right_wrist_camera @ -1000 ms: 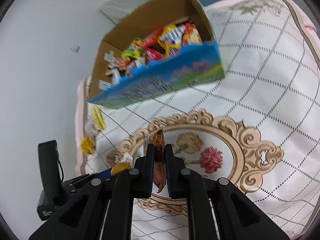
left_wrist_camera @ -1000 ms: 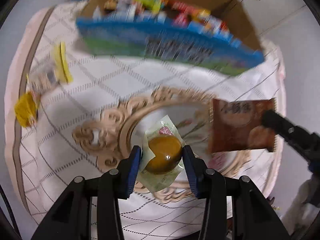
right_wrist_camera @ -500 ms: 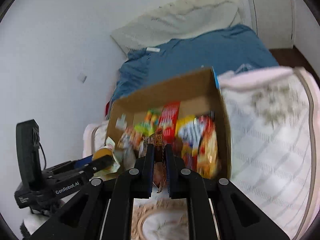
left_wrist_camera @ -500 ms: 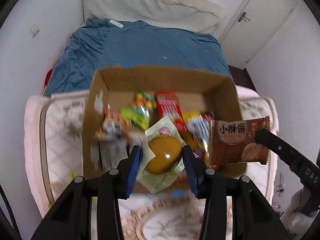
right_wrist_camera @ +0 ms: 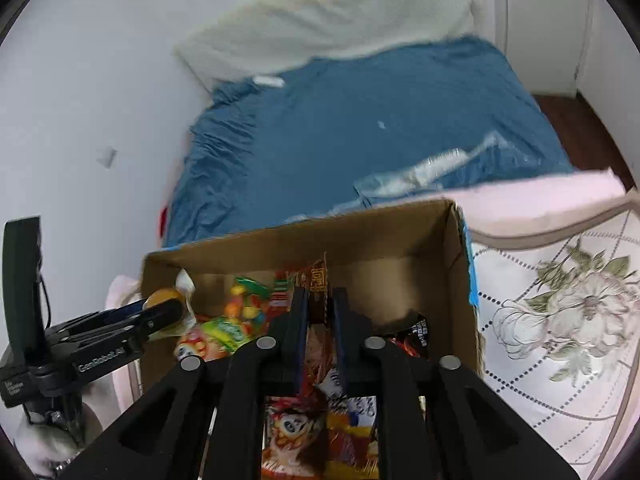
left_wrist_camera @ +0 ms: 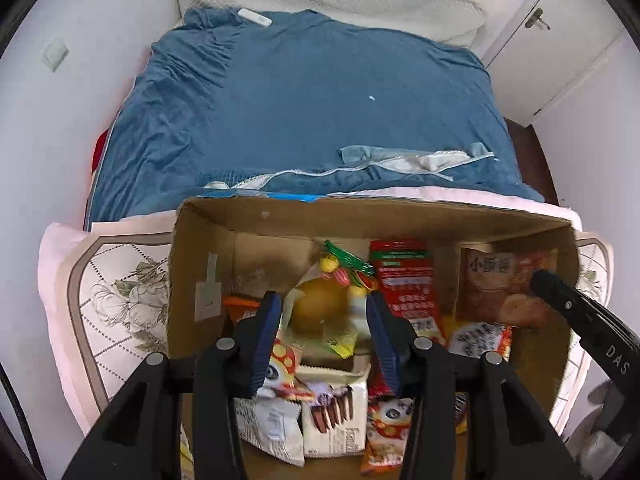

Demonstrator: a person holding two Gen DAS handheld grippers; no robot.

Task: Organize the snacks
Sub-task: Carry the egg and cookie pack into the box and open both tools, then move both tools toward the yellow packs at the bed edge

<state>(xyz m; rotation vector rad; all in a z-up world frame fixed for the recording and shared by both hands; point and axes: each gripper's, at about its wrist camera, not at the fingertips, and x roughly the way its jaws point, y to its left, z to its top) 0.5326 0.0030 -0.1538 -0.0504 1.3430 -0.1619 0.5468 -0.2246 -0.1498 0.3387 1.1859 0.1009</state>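
Drop-off step: both tongs are over the cardboard box [left_wrist_camera: 200,264], each carrying one snack. Left tongs [left_wrist_camera: 324,320] have the clear-wrapped round golden pastry [left_wrist_camera: 316,308] between the blue pads; jaws are just beginning to open, and the packet looks blurred, so it may already be slipping free, though I can't tell whether the pads still press on it. Right tongs [right_wrist_camera: 318,312] have the brown biscuit packet [left_wrist_camera: 504,284] edge-on between narrow jaws, also starting to open; packet still between them. Box sits on the quilted floral cover [right_wrist_camera: 560,320], with the blue bedding [left_wrist_camera: 312,112] behind, and already holds a pile of packets: red pack [left_wrist_camera: 404,280], chocolate-stick pack [left_wrist_camera: 336,412], panda-print bag [left_wrist_camera: 390,420]. Next move, as I read it: finish opening both sets and let the snacks fall inside the walls. Biscuit packet hangs near the right wall, so it could catch on the rim.
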